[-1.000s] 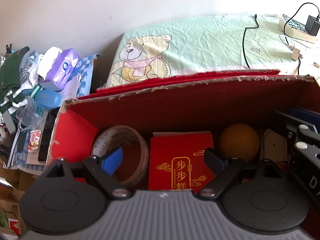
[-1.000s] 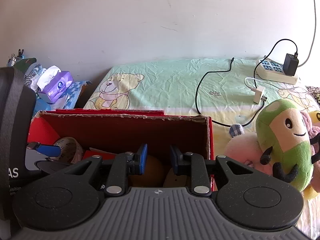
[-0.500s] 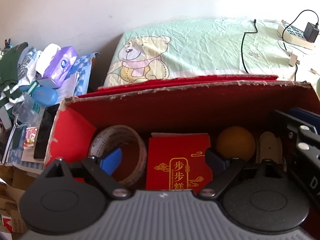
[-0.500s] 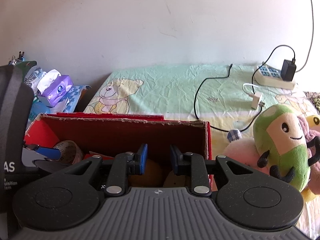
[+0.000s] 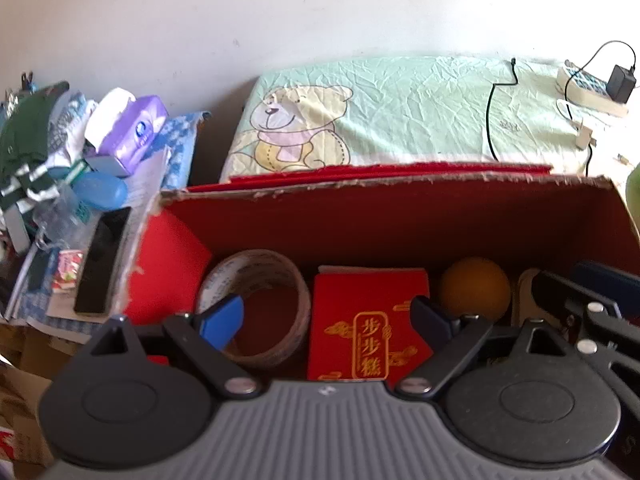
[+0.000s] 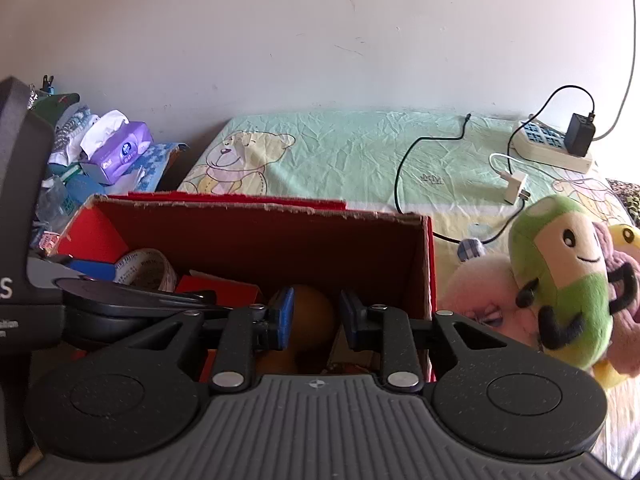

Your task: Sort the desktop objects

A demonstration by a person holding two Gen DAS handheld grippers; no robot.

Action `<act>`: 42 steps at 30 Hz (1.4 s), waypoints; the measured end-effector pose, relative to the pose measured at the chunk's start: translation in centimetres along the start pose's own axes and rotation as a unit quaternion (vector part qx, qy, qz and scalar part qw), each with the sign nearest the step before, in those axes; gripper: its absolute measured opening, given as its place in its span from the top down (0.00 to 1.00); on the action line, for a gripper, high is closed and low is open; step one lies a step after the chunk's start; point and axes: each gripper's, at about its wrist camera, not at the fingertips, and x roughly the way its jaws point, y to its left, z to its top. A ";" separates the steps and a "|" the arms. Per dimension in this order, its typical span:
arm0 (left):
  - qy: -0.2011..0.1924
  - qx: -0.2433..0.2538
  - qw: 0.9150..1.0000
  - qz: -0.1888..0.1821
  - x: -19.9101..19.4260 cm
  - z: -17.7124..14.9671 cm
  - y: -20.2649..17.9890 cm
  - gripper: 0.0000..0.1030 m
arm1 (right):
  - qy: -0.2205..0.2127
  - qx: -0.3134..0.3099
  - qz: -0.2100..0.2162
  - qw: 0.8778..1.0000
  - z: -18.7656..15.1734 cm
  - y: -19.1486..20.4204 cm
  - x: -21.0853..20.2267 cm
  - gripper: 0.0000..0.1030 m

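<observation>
A red cardboard box (image 5: 380,184) fills the left wrist view. On its floor lie a roll of clear tape (image 5: 280,272), a red packet with gold characters (image 5: 368,300), an orange ball (image 5: 474,284) and a beige item (image 5: 524,292). My left gripper (image 5: 326,320) hangs over the tape and packet, open wide and holding nothing. My right gripper (image 6: 316,316) sits above the box's (image 6: 260,208) right end with a narrow gap between its jaws. The ball (image 6: 316,300) shows behind that gap, not gripped. The tape (image 6: 144,264) lies at the left of that view.
A heap of clutter with a purple tissue pack (image 5: 136,132) and a black slab (image 5: 102,260) lies left of the box. Behind is a bear-print sheet (image 5: 400,112) with a black cable (image 6: 400,168) and power strip (image 6: 552,148). Plush toys (image 6: 560,280) crowd the box's right side.
Both views have shifted slightly, showing more wall; the box looks a little farther off in the left view. Jaw openings are unchanged, and nothing was picked up or let go.
</observation>
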 end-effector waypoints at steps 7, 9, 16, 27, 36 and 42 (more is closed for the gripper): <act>0.002 -0.001 1.000 -0.003 -1.5 -1.1 0.9 0.11 | 0.003 0.023 0.006 1.000 -0.6 0.1 -0.9 0.67; 0.001 -0.003 1.000 -0.003 -2.0 -1.5 1.2 0.11 | 0.000 0.028 0.012 1.000 -0.8 0.1 -1.3 0.66; -0.006 -0.010 1.000 0.006 -3.2 -2.5 2.1 0.11 | -0.001 0.034 0.015 0.999 -1.3 1.1 -1.8 0.65; 0.007 -0.028 0.999 -0.025 -3.1 -3.2 3.5 0.09 | 0.006 0.047 0.006 0.999 -1.7 1.6 -1.8 0.60; -0.004 -0.022 1.000 -0.018 -3.3 -3.3 3.4 0.08 | 0.003 0.047 0.003 0.999 -1.5 1.7 -2.2 0.57; 0.006 -0.012 1.000 -0.011 -2.8 -3.4 3.1 0.08 | 0.009 0.053 0.002 0.999 -1.8 1.7 -2.2 0.55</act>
